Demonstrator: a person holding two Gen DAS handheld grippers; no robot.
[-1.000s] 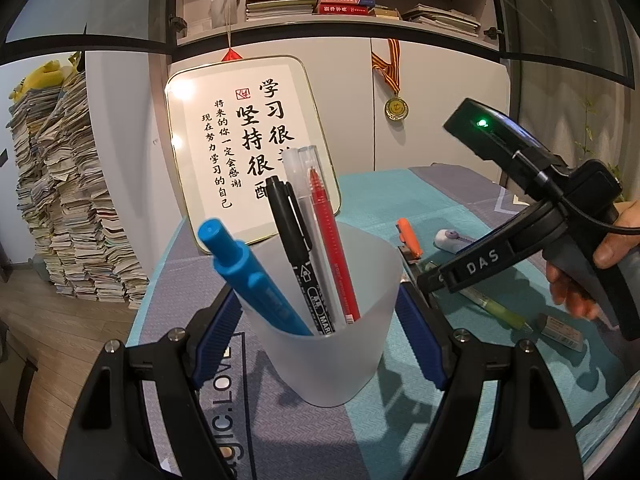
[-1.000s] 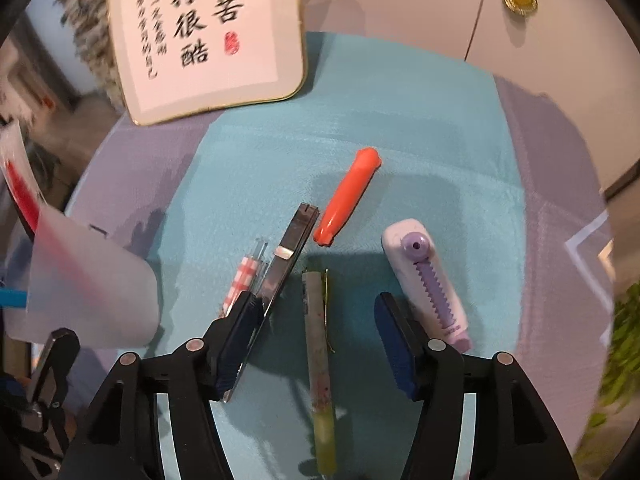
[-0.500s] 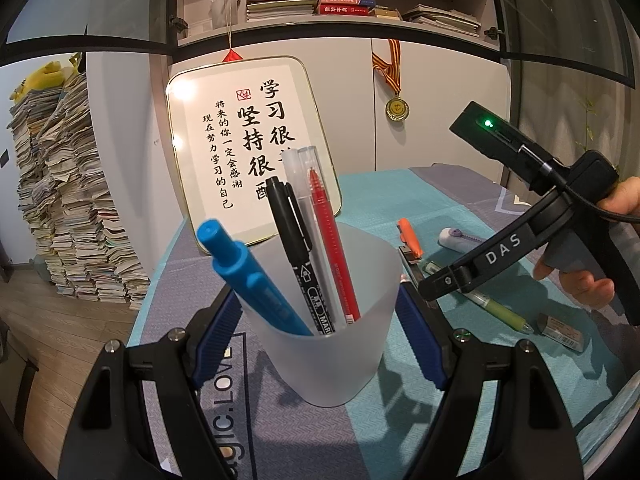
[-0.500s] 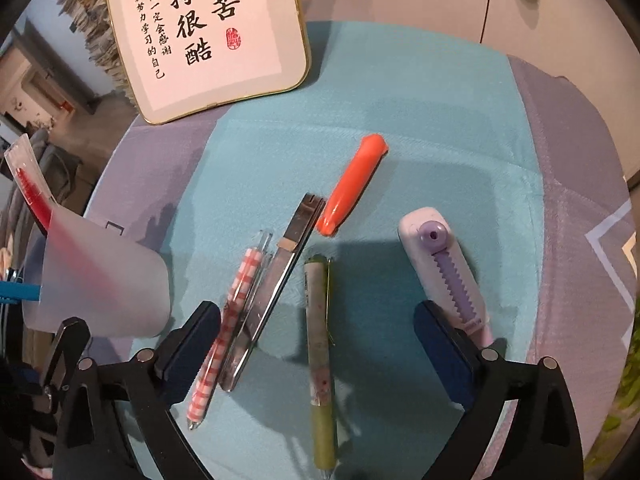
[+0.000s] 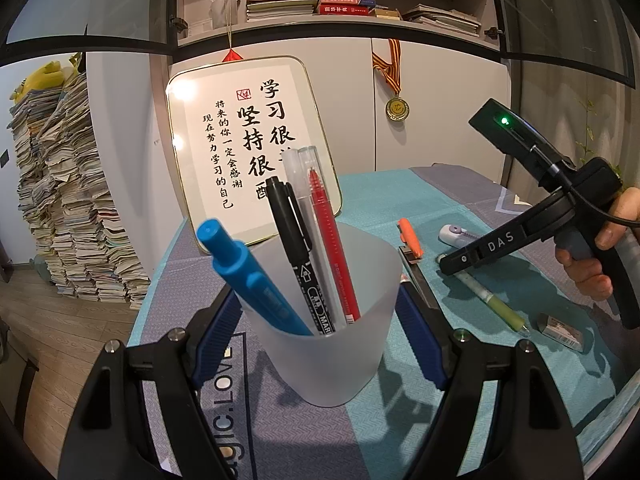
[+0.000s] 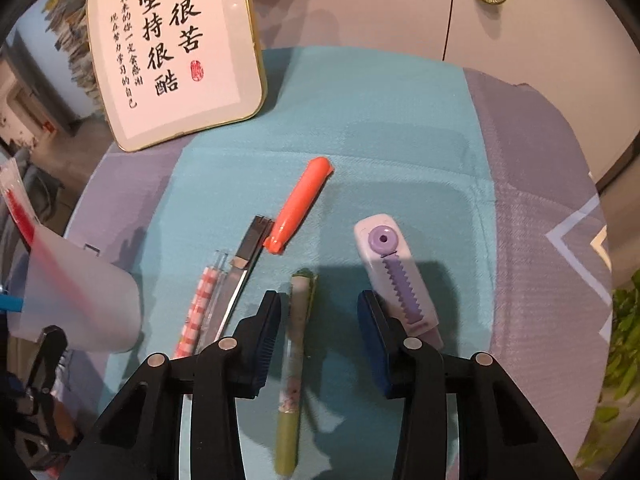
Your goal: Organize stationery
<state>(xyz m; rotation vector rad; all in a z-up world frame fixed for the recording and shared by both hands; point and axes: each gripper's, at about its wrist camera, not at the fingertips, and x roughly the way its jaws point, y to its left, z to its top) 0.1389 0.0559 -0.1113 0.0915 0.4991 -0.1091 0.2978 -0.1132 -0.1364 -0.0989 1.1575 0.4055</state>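
Frosted plastic cup (image 5: 320, 328) sits clamped between ribbed blue fingers (image 5: 418, 340).

Green pen's (image 6: 292, 364) tip beyond bottom edge

Left gripper (image 5: 320, 320): upright, level, jaws pressed against both sides of the cup (image 5: 324, 320).
Right gripper (image 6: 318, 336): tilted down toward the table, jaws apart, gripping nothing, straddling the green pen (image 6: 294, 360).
Right hand (image 5: 600, 256): wrapped around the handle.
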